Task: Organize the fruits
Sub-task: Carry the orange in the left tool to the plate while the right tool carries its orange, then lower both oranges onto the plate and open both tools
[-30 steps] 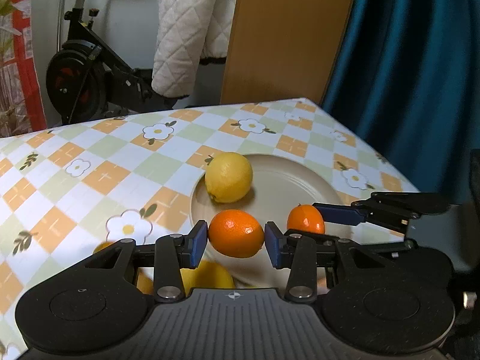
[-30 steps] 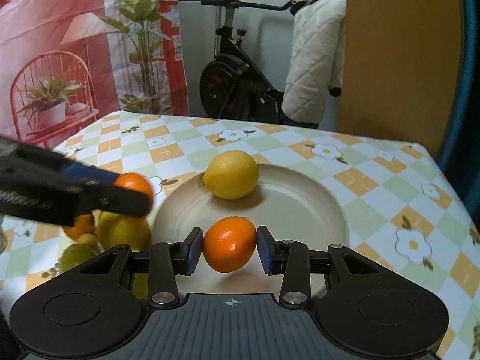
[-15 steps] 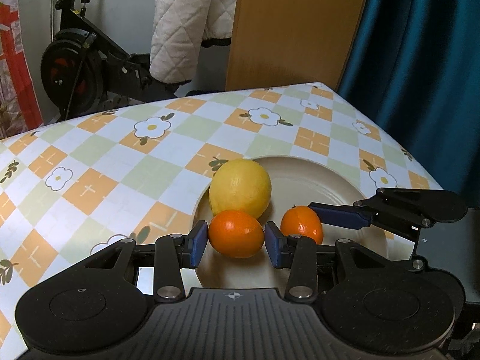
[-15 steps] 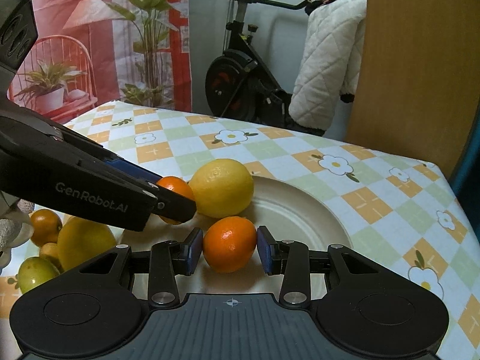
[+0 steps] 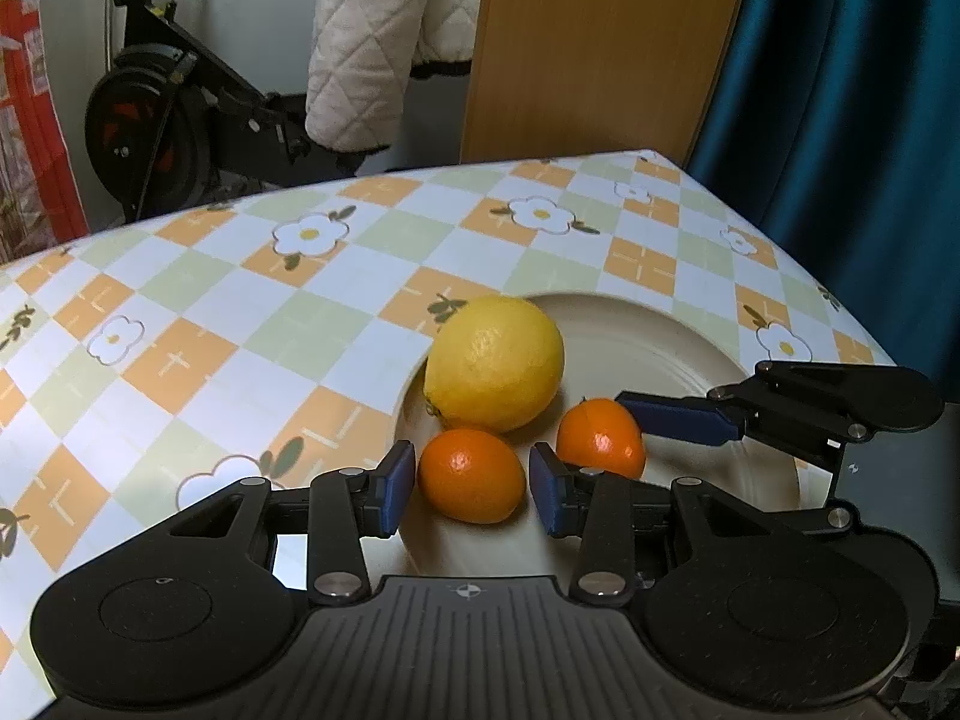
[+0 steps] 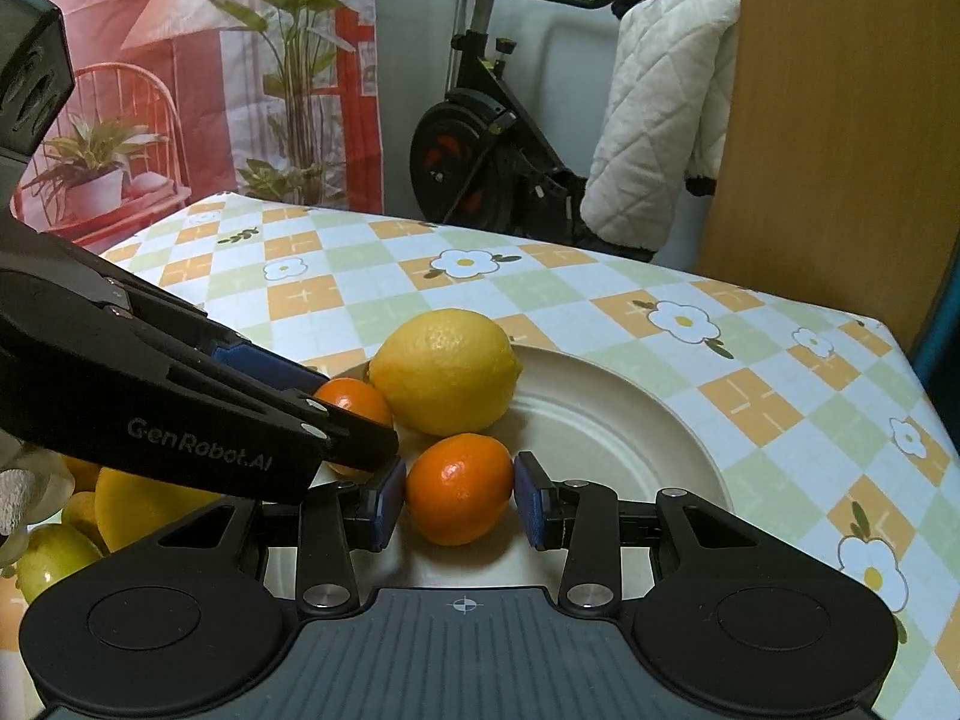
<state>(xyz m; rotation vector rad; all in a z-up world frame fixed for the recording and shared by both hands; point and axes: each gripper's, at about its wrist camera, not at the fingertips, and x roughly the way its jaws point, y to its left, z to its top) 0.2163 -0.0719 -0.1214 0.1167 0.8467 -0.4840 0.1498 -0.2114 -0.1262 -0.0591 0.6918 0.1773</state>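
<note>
One checked tabletop carries a cream plate, and a lemon lies on the plate's left part. Just in front of the lemon, the left gripper pinches the left-hand orange between its fingers. Close beside it the right gripper pinches the right-hand orange. Both fruits look to be at or barely above the plate. The step appears to be setting them down. Lower each until it bears on the plate, then spread the fingers slowly and evenly so no pad starts a roll. Withdraw straight back, one gripper at a time, since they crowd each other.
</note>
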